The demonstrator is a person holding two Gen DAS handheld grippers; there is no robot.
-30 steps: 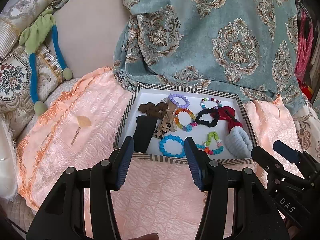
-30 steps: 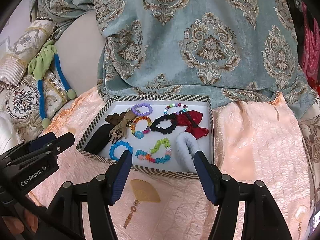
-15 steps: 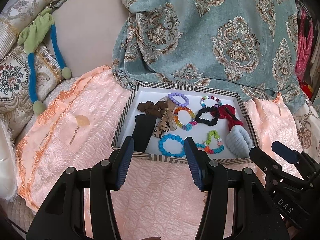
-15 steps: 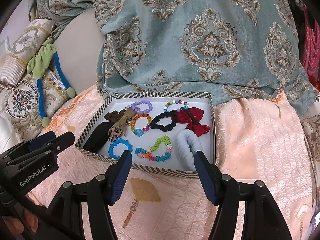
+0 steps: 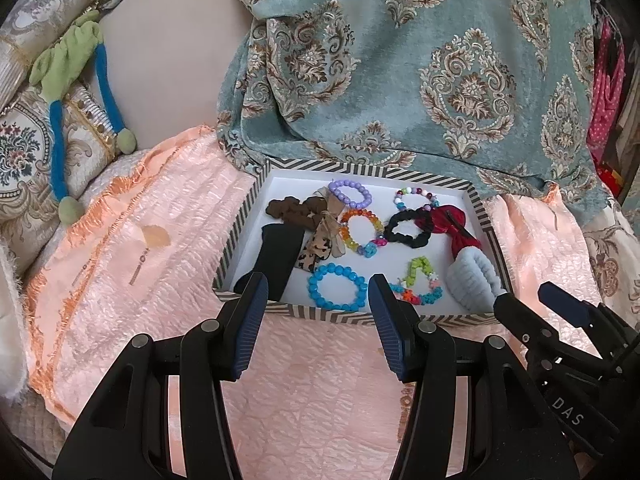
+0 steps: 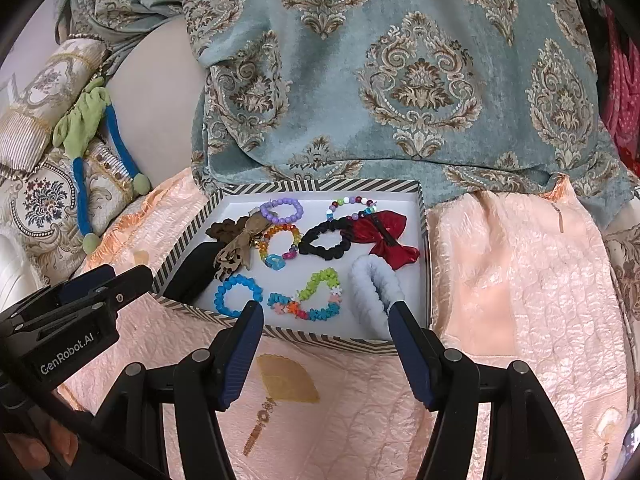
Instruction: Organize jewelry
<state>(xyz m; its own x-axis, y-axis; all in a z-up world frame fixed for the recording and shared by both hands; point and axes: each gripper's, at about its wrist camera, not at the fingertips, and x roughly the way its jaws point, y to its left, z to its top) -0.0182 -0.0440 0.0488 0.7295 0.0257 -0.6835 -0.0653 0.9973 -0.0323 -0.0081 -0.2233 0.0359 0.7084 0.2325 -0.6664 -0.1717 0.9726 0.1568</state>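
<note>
A striped-rim white tray (image 5: 256, 196) (image 6: 425, 240) lies on a peach quilt. It holds a blue bead bracelet (image 5: 337, 286) (image 6: 237, 294), a purple one (image 5: 350, 194) (image 6: 281, 210), a rainbow one (image 5: 360, 232), a green-teal one (image 6: 316, 296), a black scrunchie (image 5: 408, 232), a red bow (image 6: 384, 236), a pale blue scrunchie (image 6: 372, 292), brown hair pieces (image 5: 296, 210) and a black band (image 5: 276, 256). My left gripper (image 5: 316, 294) is open and empty at the tray's near edge. My right gripper (image 6: 324, 320) is open and empty, over the tray's near rim.
A teal patterned blanket (image 5: 420, 72) is draped just behind the tray. Embroidered cushions (image 5: 24, 148) and a green-blue plush toy (image 5: 72, 80) lie at the left. The peach quilt (image 6: 520, 280) spreads around the tray. Red dotted fabric (image 5: 606, 68) hangs at the far right.
Both grippers have drifted slightly toward the tray; it sits a little nearer in both views. Jaws stay open.
</note>
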